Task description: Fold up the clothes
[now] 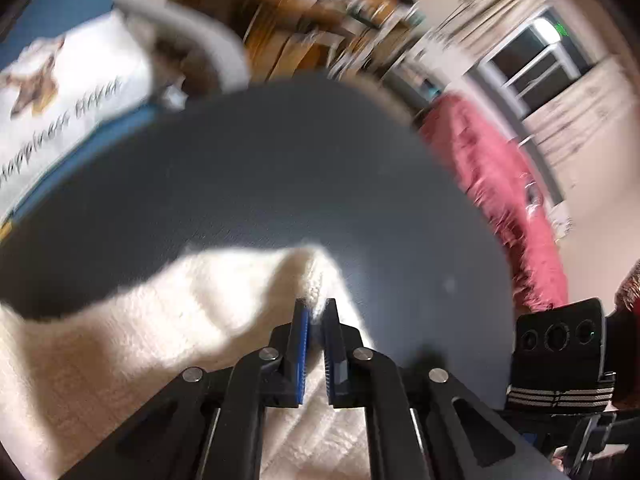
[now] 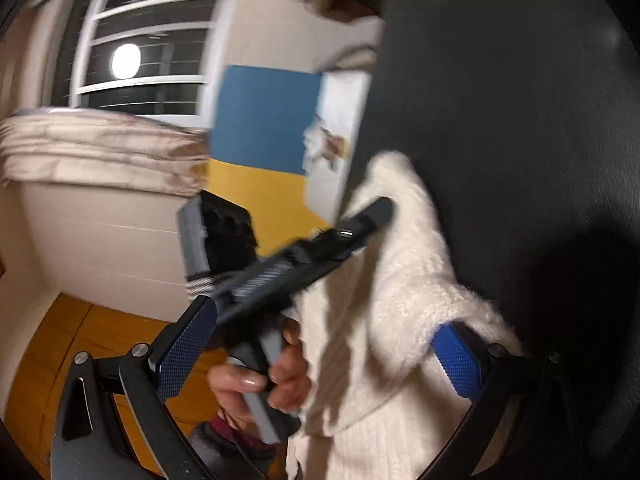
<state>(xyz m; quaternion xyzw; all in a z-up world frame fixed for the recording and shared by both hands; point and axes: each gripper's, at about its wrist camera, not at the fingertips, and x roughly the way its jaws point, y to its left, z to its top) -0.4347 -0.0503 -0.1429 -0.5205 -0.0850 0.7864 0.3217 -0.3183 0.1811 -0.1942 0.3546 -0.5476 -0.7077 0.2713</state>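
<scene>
— So, what does your left side show?
— My left gripper [image 1: 316, 312] pinches a thin fold of the white sweater [image 1: 160, 312] lying on the dark table [image 1: 280, 160]; so small a bite could slip.
— And the right side?
— My right gripper [image 2: 320, 344] gapes wide, the sweater draped on one finger [image 2: 456, 360]; it could snag there.

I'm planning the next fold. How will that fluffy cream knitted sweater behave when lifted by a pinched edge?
The fluffy cream knitted sweater probably flops: it already drapes in soft folds over the dark round table. Its fuzzy knit likely grips well in the left gripper, which is pinching a ridge of it.
</scene>
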